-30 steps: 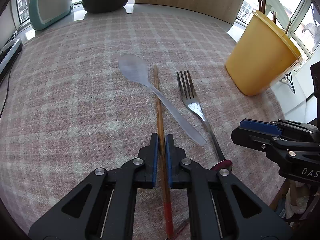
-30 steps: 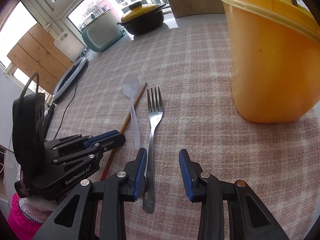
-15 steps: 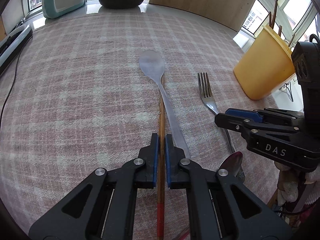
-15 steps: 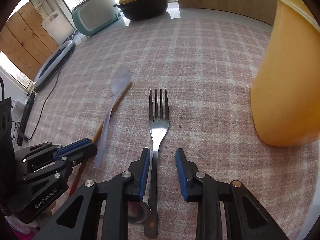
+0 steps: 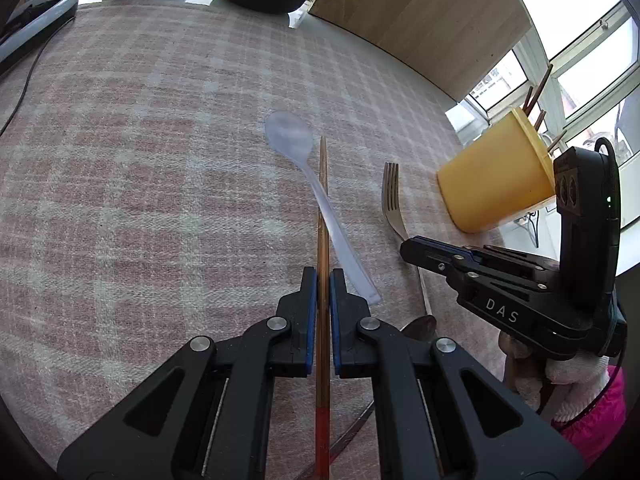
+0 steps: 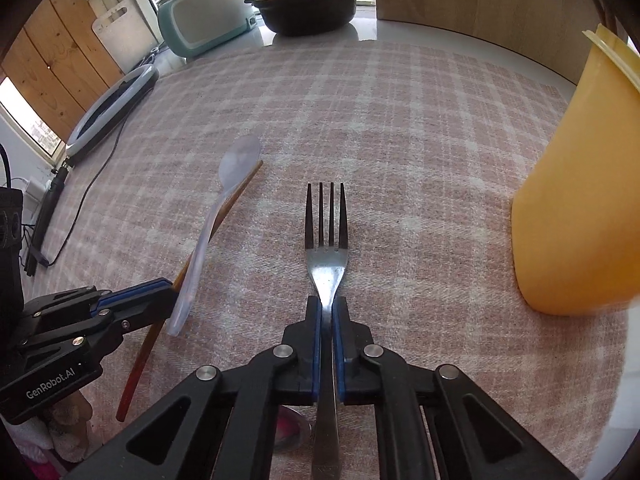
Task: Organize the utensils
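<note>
My left gripper (image 5: 323,280) jaws pinch the chopstick (image 5: 322,216); right gripper (image 6: 327,307) jaws just closed, now clamping the fork (image 6: 326,248) neck.

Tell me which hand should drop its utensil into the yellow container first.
Probably the right. The right gripper is shut on the fork, with the yellow container close beside it. The left gripper, clamping the chopstick, sits farther away, with the right gripper between.
</note>
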Available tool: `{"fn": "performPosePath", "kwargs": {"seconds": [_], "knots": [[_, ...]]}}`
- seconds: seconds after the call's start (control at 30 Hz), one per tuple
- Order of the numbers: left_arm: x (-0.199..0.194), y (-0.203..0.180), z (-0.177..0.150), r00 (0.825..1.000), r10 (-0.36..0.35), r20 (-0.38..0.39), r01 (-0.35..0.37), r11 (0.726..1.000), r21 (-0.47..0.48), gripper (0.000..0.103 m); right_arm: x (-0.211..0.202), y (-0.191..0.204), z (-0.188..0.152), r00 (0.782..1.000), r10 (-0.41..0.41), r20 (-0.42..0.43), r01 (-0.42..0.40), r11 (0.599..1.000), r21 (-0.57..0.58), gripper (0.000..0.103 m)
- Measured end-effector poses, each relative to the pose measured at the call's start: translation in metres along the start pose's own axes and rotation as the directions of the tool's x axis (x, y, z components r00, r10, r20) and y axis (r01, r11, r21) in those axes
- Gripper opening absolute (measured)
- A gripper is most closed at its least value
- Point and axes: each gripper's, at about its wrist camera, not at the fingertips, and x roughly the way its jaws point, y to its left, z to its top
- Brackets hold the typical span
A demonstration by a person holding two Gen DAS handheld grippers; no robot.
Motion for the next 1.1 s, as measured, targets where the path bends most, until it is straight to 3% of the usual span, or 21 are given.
{"fn": "performPosePath", "kwargs": {"seconds": [0.33,0.63,1.1], "knots": [[-0.018,-0.026,-0.002,0.997,-0.075,0.027,0.075,0.997,0.022,0.004,-0.036,-0.007,-0.007,0.994,0.043,0.1,-0.044,0.999,0.001,0.003],[-0.026,-0.043,0.001,0.995,-0.082,0.053,0.08,0.996,0.04,0.004,-0.059,-0.015,-0.017,0.979,0.068,0.193,-0.068,0.998,-0.008,0.003],[-0.048,-0.063,0.007,0.987,-0.103,0.121,0.094,0.992,0.082,0.004,-0.094,-0.017,-0.039,0.937,0.075,0.342,-0.055,0.996,-0.066,0.003]]}}
